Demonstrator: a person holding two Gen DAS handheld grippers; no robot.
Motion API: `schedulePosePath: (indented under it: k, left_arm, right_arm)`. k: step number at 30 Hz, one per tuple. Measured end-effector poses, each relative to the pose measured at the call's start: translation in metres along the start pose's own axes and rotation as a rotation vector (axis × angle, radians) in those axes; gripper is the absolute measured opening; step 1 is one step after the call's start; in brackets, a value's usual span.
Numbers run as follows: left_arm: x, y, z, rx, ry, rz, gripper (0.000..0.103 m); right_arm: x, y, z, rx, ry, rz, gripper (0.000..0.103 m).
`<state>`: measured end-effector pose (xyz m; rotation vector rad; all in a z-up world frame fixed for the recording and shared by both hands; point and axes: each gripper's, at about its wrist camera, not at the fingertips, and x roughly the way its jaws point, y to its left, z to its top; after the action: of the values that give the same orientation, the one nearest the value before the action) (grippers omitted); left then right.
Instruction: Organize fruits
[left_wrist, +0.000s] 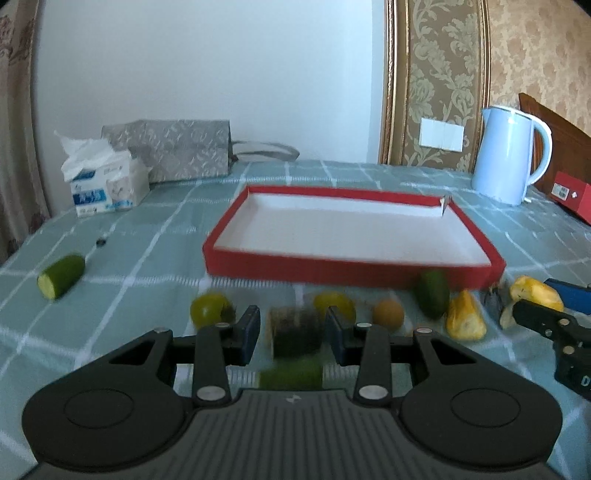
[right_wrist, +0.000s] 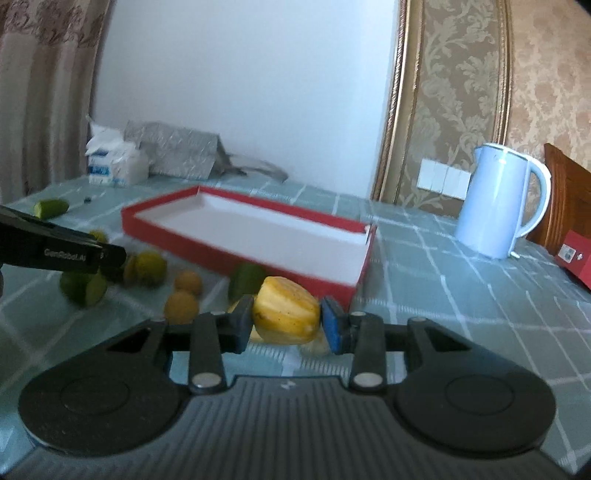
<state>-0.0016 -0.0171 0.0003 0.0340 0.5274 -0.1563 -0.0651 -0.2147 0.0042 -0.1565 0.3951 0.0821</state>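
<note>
Meanwhile the right gripper (right_wrist: 287, 320) brackets a yellow fruit piece (right_wrist: 286, 315) at lower centre; a gap shows at its right pad, so lifting could drop it. Whether the left gripper (left_wrist: 291, 326) pinches its blurred dark-green piece (left_wrist: 295, 332) cannot be told. The red tray (left_wrist: 332, 271) sits empty at mid-frame.

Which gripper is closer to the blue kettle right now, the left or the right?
Right. The right gripper sits by the red tray's near corner on the kettle's side; the left gripper is further along the fruit row, away from it.
</note>
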Motion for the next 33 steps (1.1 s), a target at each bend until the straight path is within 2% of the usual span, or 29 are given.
schedulePosePath:
  k: [9, 15, 21, 25, 27, 28, 30, 32, 33]
  left_arm:
    - [0.040, -0.017, 0.053, 0.058, -0.056, 0.040, 0.038]
    - [0.094, -0.025, 0.078, 0.058, 0.003, 0.035, 0.038]
    - [0.142, -0.030, 0.085, 0.070, 0.099, 0.040, 0.038]
    - [0.161, -0.030, 0.086, 0.060, 0.153, 0.036, 0.039]
    - [0.165, -0.031, 0.088, 0.063, 0.155, 0.047, 0.039]
    - [0.166, -0.032, 0.089, 0.070, 0.150, 0.060, 0.041]
    - [0.169, -0.032, 0.092, 0.076, 0.149, 0.060, 0.051]
    - [0.171, -0.031, 0.093, 0.063, 0.137, 0.062, 0.066]
    - [0.170, -0.030, 0.094, 0.062, 0.127, 0.068, 0.068]
  right_arm:
    - [0.036, -0.015, 0.020, 0.104, -0.033, -0.009, 0.037]
    - [0.050, -0.022, 0.017, 0.129, -0.022, -0.018, 0.037]
    - [0.056, -0.022, 0.016, 0.129, -0.006, -0.016, 0.037]
    - [0.057, -0.023, 0.016, 0.137, 0.000, -0.014, 0.037]
    - [0.058, -0.025, 0.017, 0.142, 0.000, -0.016, 0.037]
    - [0.058, -0.025, 0.017, 0.143, -0.001, -0.016, 0.037]
    - [0.059, -0.025, 0.017, 0.142, -0.001, -0.017, 0.037]
    - [0.059, -0.025, 0.016, 0.142, 0.000, -0.013, 0.037]
    - [0.059, -0.025, 0.016, 0.142, 0.000, -0.013, 0.037]
